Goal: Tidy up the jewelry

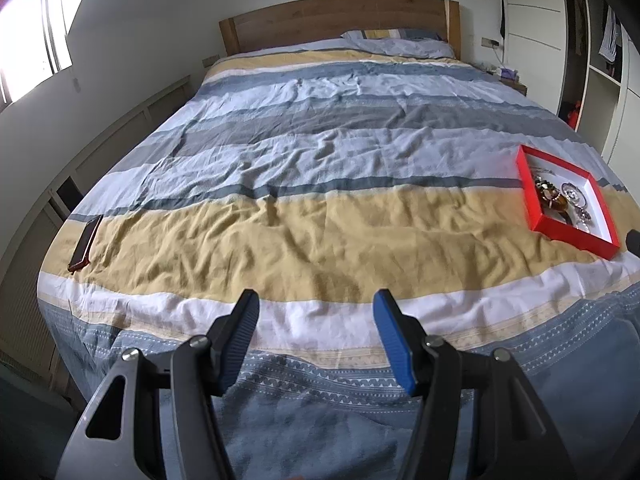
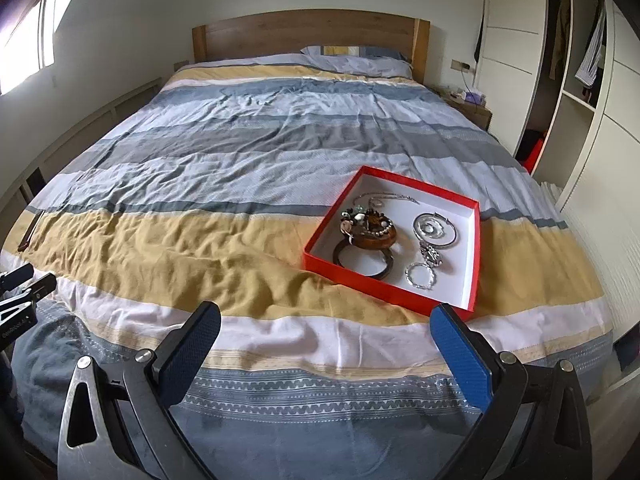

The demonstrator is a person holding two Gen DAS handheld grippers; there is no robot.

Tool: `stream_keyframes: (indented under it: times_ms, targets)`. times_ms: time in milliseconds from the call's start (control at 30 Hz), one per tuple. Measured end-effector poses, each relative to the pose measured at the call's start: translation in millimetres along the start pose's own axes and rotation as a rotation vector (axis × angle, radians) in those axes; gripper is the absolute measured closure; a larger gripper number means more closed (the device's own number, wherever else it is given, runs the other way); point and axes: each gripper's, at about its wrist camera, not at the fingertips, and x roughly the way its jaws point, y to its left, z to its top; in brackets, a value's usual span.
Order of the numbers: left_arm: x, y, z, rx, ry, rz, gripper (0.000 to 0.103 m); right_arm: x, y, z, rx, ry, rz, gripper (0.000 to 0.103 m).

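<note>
A shallow red box point(image 2: 384, 288) with a white inside lies on the striped bed cover, right of centre in the right wrist view and at the far right in the left wrist view point(image 1: 532, 208). In it lie a brown wooden bangle point(image 2: 374, 238) heaped with beaded pieces, a dark ring point(image 2: 362, 266), silver hoops point(image 2: 436, 230), a silver chain point(image 2: 386, 198) and a small silver ring point(image 2: 420, 276). My left gripper point(image 1: 316, 306) is open and empty above the bed's foot edge. My right gripper point(image 2: 326, 320) is open and empty, just short of the box's near corner.
A dark red phone point(image 1: 86, 242) lies at the bed's left edge. A pillow point(image 2: 360, 60) and wooden headboard point(image 2: 308, 32) are at the far end. A bedside table point(image 2: 468, 106) and an open wardrobe point(image 2: 568, 80) stand on the right. The left gripper shows at the left edge point(image 2: 24, 288).
</note>
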Motion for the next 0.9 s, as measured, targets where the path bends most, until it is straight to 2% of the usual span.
stream_keyframes:
  times_ms: [900]
  targets:
    - [23.4, -16.2, 7.0, 0.016, 0.058, -0.015, 0.046, 42.7, -23.5, -2.1, 0.03, 0.089, -0.011, 0.001]
